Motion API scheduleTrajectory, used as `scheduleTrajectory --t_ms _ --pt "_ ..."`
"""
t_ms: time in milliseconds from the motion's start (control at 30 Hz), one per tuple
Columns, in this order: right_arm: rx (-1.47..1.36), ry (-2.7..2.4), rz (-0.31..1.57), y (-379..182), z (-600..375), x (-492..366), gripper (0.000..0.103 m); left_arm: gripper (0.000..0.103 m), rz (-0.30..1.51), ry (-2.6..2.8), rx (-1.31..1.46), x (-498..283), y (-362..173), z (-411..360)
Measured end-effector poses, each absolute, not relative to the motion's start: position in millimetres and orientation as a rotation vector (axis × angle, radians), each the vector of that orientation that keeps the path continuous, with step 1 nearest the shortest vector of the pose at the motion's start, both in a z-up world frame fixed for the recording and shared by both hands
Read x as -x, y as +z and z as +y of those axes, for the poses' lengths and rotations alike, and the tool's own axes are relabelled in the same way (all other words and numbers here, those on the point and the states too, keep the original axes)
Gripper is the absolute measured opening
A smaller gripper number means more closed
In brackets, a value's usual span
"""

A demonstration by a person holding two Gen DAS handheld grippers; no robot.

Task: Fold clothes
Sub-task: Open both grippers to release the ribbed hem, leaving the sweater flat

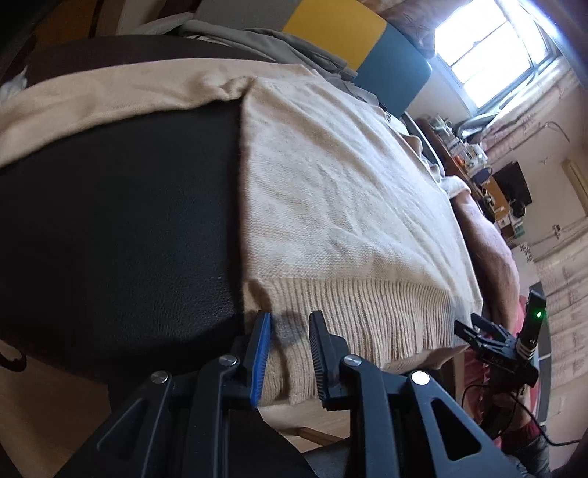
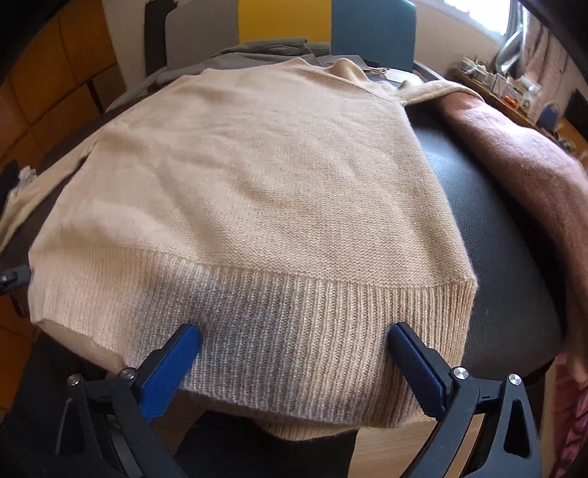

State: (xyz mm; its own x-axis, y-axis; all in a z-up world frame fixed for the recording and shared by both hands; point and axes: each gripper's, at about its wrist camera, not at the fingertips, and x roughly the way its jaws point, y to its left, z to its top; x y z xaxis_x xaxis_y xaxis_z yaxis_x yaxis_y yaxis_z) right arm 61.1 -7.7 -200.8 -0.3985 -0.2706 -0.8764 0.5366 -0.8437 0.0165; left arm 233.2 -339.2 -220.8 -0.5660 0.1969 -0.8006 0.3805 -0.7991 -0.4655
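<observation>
We think this is a work room or a lab, not a home. We see a big window (image 1: pixel 492 55) with bright light coming in. Along the far wall there are shelves (image 1: pixel 459 147) packed with small boxes and bits and pieces. The wall (image 1: pixel 566 264) is made of painted bricks, with thin pipes running along it. Behind the dark desk (image 2: pixel 488 206) stand flat boards, one yellow (image 2: pixel 283 20) and one blue (image 2: pixel 371 27). The floor (image 2: pixel 47 84) is brown wood squares.
</observation>
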Motion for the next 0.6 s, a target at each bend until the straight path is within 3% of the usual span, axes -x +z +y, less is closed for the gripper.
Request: scheduleTrajectory --t_ms 233,267,300,600 --pt "-1.330 -2.268 0.392 -202 -11 -66 0.103 0.020 0.895 -2.524 -1.422 -222 -221 -333" --pt "-1.330 -2.268 0.395 -202 -11 -66 0.103 0.008 0.840 -2.513 -1.424 -223 -221 -332" --pt "-1.334 -2.267 0.394 -202 -11 -66 0.103 0.005 0.793 -2.503 -1.425 -224 -220 -330" --pt "-1.346 -2.251 0.412 -203 -16 -74 0.103 0.004 0.766 -2.442 -1.449 -245 -217 -339"
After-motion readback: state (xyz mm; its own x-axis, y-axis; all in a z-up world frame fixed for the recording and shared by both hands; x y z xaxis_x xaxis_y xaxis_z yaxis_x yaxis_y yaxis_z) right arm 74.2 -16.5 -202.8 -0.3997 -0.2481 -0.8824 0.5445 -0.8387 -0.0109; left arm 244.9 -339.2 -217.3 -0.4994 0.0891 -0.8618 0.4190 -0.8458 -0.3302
